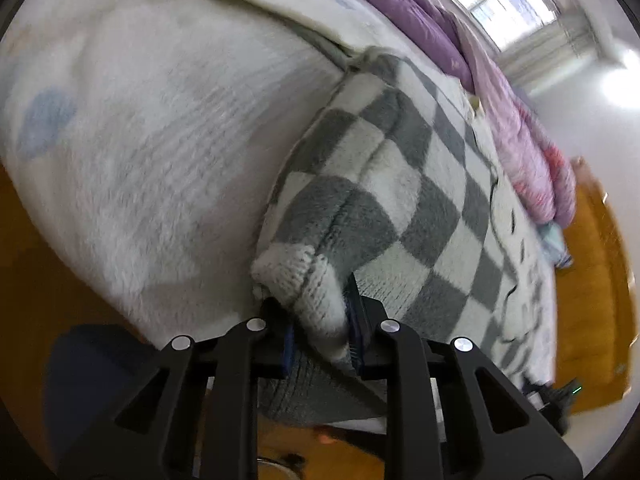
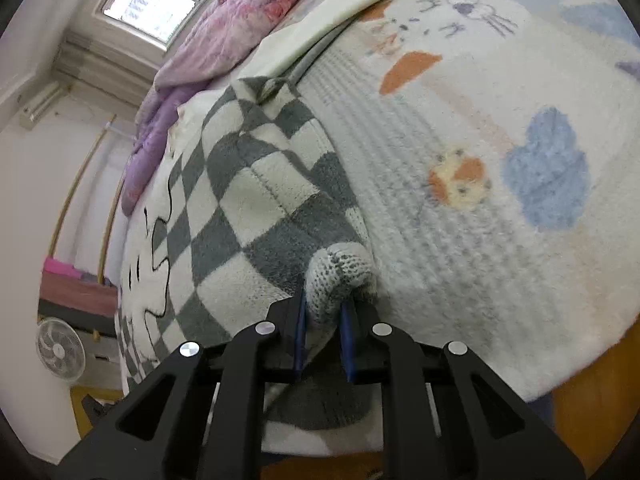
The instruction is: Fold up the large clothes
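Note:
A grey-and-white checkered fleece garment (image 1: pixel 392 184) lies spread on a bed, also seen in the right wrist view (image 2: pixel 256 200). My left gripper (image 1: pixel 320 312) is shut on a knitted white-and-grey cuff or hem (image 1: pixel 304 276) of the garment at its near edge. My right gripper (image 2: pixel 324 312) is shut on another knitted edge (image 2: pixel 340 272) of the same garment. Both hold the fabric just above the bed's near edge.
The bed is covered by a white fleece blanket (image 2: pixel 480 152) with cartoon animal prints. A purple-pink quilt (image 1: pixel 520 132) is bunched at the far side by a window (image 2: pixel 160 4). A white fan (image 2: pixel 60 350) stands on the floor. The wooden floor (image 1: pixel 592 280) shows beside the bed.

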Action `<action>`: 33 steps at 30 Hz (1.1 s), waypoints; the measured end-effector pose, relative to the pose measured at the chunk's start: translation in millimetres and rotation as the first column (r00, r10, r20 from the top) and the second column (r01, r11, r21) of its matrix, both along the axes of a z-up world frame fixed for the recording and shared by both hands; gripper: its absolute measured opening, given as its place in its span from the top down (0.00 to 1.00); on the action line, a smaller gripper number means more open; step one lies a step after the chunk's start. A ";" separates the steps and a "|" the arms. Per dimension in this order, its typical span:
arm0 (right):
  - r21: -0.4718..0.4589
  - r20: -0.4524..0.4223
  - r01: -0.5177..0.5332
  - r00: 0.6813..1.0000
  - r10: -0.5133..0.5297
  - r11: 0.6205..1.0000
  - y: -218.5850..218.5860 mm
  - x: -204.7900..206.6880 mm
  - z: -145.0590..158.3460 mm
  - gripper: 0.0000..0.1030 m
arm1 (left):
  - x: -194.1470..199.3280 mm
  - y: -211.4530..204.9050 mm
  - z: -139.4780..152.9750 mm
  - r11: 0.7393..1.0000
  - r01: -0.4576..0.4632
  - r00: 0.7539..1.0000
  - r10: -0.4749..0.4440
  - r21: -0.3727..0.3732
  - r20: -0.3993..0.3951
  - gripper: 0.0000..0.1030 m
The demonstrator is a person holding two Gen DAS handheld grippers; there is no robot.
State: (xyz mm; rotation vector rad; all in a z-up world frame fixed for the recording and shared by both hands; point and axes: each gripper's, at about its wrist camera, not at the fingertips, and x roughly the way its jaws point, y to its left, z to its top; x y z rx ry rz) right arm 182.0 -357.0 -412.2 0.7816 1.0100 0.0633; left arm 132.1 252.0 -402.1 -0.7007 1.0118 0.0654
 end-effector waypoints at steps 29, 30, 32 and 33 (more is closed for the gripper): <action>-0.358 -0.171 -0.281 0.957 0.233 0.891 76.3 52.9 28.9 0.87 | 26.1 -57.4 16.6 0.944 0.220 0.975 -0.208 0.245 -0.076 0.22; -0.368 -0.161 -0.277 0.959 0.233 0.888 81.0 54.7 37.8 0.88 | 22.6 -53.3 21.0 0.954 0.204 0.979 -0.199 0.221 -0.047 0.22; -0.360 -0.105 -0.299 0.954 0.280 0.884 100.1 62.7 58.4 0.88 | 13.6 -42.1 25.7 0.973 0.170 0.985 -0.175 0.158 0.013 0.22; -0.358 -0.082 -0.316 0.948 0.308 0.879 114.1 70.1 68.3 0.88 | 9.2 -37.0 26.5 0.980 0.155 0.986 -0.160 0.123 0.035 0.22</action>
